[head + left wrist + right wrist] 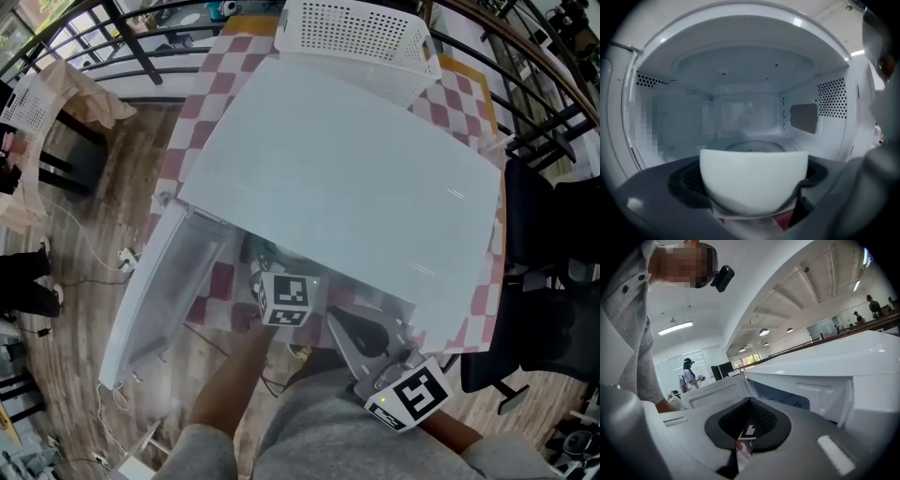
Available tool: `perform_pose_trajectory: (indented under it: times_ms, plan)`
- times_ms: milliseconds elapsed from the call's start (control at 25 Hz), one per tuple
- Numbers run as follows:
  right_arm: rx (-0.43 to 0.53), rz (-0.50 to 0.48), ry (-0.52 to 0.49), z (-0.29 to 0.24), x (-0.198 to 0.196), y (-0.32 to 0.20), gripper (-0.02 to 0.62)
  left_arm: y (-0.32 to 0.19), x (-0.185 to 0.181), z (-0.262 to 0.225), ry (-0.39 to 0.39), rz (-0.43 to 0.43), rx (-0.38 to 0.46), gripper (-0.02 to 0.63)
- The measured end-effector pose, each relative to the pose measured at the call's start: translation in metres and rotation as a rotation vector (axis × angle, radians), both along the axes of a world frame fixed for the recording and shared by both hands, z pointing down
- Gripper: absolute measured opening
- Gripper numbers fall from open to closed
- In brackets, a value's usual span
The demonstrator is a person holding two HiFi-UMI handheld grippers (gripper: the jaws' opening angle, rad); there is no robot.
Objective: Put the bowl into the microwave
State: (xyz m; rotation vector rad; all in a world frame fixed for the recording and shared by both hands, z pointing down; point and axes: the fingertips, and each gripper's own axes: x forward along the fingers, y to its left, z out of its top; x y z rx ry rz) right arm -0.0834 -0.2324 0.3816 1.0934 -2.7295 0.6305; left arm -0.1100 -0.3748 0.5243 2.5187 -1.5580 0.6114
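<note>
A white bowl sits between the jaws of my left gripper, which is shut on it. It hangs at the mouth of the white microwave, just in front of the glass turntable. The cavity ahead holds nothing else. In the head view the left gripper reaches under the microwave's top edge, so the bowl is hidden there. The door stands swung open to the left. My right gripper is shut with nothing in it, held back beside the microwave's front.
The microwave stands on a table with a red-and-white checked cloth. A white perforated basket sits behind it. A black chair stands at the right. Cables lie on the wooden floor at the left.
</note>
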Motion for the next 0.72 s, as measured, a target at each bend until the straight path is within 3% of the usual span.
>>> perform_pose_trajectory:
  times_ms: [720]
  plan:
    - [-0.004, -0.004, -0.013, 0.000, 0.001, 0.006, -0.003, -0.010, 0.009, 0.003, -0.059, 0.005, 0.055, 0.532]
